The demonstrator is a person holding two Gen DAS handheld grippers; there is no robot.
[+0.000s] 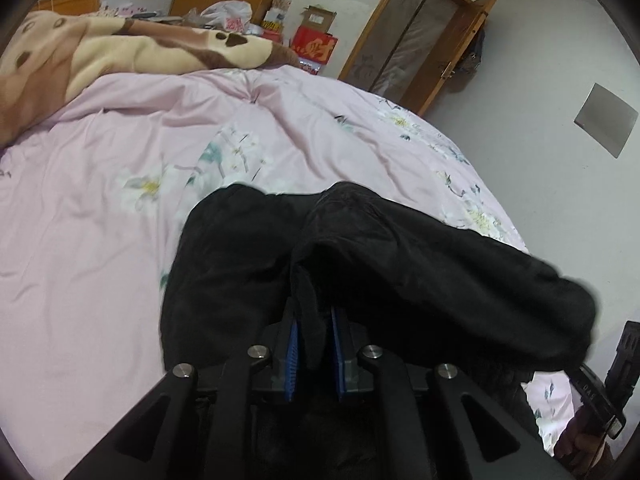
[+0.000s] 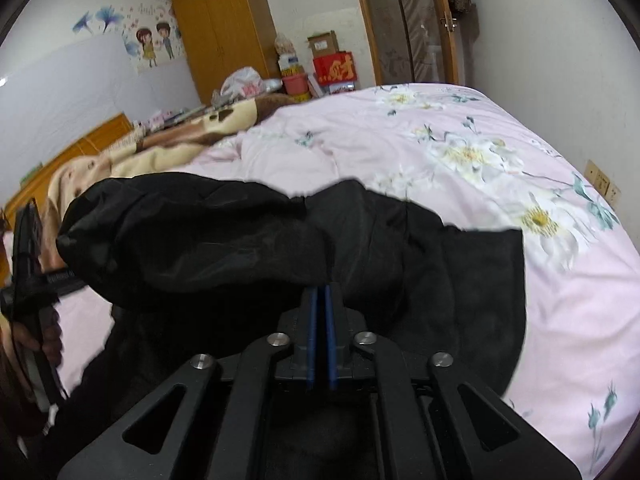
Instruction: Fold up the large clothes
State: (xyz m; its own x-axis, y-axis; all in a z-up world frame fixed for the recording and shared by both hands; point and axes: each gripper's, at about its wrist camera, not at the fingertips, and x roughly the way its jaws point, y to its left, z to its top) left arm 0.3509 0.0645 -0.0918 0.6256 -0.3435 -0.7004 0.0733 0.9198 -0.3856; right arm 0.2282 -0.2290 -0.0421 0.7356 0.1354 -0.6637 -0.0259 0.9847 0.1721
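Observation:
A large black garment (image 1: 400,264) hangs between my two grippers over a pink floral bedspread (image 1: 100,200). My left gripper (image 1: 314,320) is shut on a thick fold of the black garment between its blue pads (image 1: 292,344). In the right wrist view, my right gripper (image 2: 321,300) is shut on the edge of the same garment (image 2: 208,240), its blue pads (image 2: 332,332) nearly together. The cloth is lifted at the near edge, and its far part lies on the bed (image 2: 460,140). Each gripper shows at the edge of the other's view.
A brown and cream blanket (image 1: 120,48) lies bunched at the head of the bed. Boxes and bags (image 1: 312,44) are stacked beyond it beside a wooden wardrobe (image 2: 224,28) and a wooden door (image 1: 420,40). A white wall is close to the bed's right side.

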